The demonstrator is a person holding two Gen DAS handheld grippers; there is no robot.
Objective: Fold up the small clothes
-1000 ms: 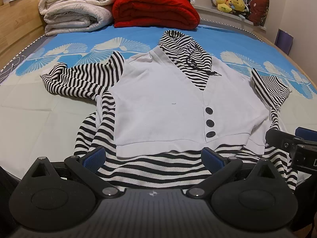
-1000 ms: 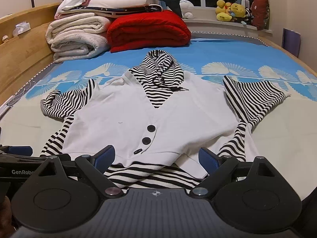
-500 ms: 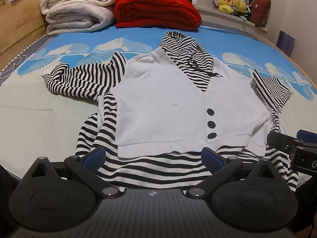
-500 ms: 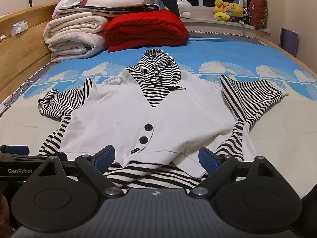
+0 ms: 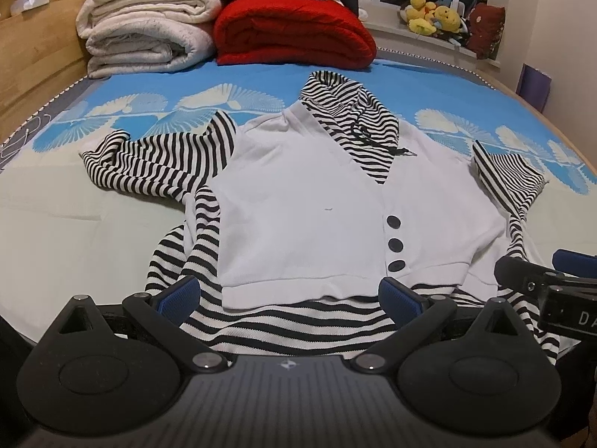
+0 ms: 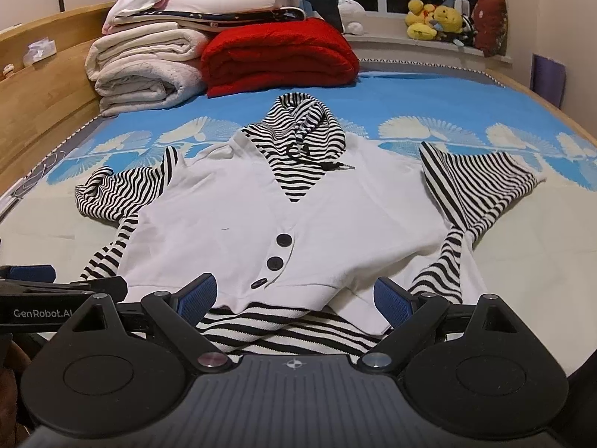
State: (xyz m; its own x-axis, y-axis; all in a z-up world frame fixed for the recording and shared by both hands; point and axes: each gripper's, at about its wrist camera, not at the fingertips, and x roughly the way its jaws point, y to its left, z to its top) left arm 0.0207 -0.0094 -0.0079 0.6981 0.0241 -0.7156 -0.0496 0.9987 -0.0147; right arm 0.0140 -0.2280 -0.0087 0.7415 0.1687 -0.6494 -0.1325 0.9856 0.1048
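Hoodie (image 5: 313, 201) lies flat mid-frame on the bed (image 5: 67, 224), unfolded, so I judge folding hasn't begun. My left gripper (image 5: 289, 295) and right gripper (image 6: 294, 295) hover wide open, empty, at its lower hem (sleeves sprawled); next I must pinch the hem

The hoodie (image 5: 298, 224) lies flat on the bed (image 5: 74, 231), hood away; behind it sit the folded blankets (image 5: 149, 33), left of the quilt (image 5: 294, 33).
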